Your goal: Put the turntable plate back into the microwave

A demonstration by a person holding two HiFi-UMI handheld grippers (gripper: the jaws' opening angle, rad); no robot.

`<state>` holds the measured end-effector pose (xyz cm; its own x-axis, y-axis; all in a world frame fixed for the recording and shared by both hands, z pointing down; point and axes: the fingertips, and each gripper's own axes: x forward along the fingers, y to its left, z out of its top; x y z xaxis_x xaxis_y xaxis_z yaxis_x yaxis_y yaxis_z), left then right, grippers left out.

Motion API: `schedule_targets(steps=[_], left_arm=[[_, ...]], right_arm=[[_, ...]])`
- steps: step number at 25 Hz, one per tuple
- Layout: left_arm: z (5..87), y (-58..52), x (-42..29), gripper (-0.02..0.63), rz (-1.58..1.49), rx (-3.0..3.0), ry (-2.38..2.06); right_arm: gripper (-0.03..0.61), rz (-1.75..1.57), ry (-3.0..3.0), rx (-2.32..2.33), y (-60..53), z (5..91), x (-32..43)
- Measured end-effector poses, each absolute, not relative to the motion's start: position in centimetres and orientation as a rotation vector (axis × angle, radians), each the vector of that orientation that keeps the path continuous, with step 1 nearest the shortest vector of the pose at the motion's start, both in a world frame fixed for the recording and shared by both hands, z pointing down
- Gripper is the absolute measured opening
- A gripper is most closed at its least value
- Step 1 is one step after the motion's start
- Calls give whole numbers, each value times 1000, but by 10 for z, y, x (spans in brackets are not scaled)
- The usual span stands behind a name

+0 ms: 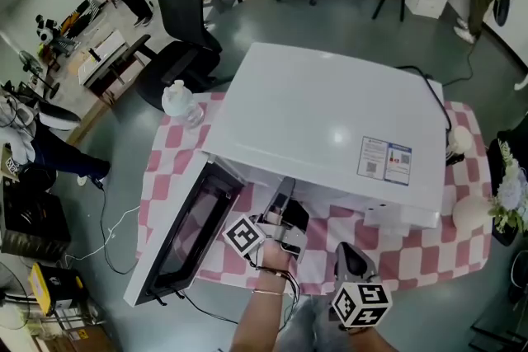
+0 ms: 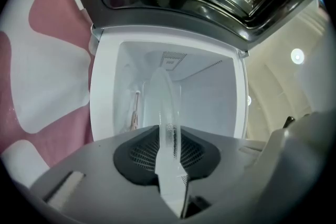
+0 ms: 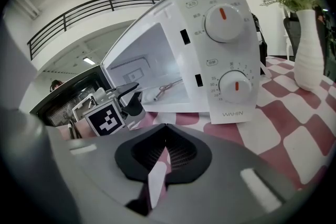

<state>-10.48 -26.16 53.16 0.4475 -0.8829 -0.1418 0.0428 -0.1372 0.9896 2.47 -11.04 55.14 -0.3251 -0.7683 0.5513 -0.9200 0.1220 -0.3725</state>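
**Head view.** The white microwave [image 1: 330,119] stands on the cloth-covered tabletop [image 1: 169,169]. Its door [image 1: 190,235] is swung wide open toward the near left corner. A water bottle [image 1: 181,105] stands just beside the microwave's far left corner. The left gripper [image 1: 282,202] points into the door opening at the microwave's front edge. The right gripper [image 1: 351,253] is held apart from it, off the near edge of the tabletop, to the right.

**Left gripper view.** The jaws stand narrow, clamped on the turntable plate [image 2: 167,113]. This is a clear glass disc, seen edge-on between the pads. The plate is carried in the air and lines up with the open cavity [image 2: 210,97] directly ahead (whether its far rim is already inside cannot be told).

**Right gripper view.** The jaws are brought together – nothing lies between them. Ahead stands the control panel [image 3: 226,44] with two knobs, one above the other. The open cavity lies to its left, and the left gripper's marker cube shows in front of that opening. A white vase [image 3: 307,50] with flowers stands on the cloth at the right.
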Motion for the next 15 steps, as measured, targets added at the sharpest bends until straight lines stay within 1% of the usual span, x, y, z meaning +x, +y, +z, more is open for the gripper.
schedule_targets(steps=[15], left_arm=[[544, -272, -101, 69, -932, 1441, -796]], right_arm=[[9, 1005, -2153, 1638, -107, 559, 25]])
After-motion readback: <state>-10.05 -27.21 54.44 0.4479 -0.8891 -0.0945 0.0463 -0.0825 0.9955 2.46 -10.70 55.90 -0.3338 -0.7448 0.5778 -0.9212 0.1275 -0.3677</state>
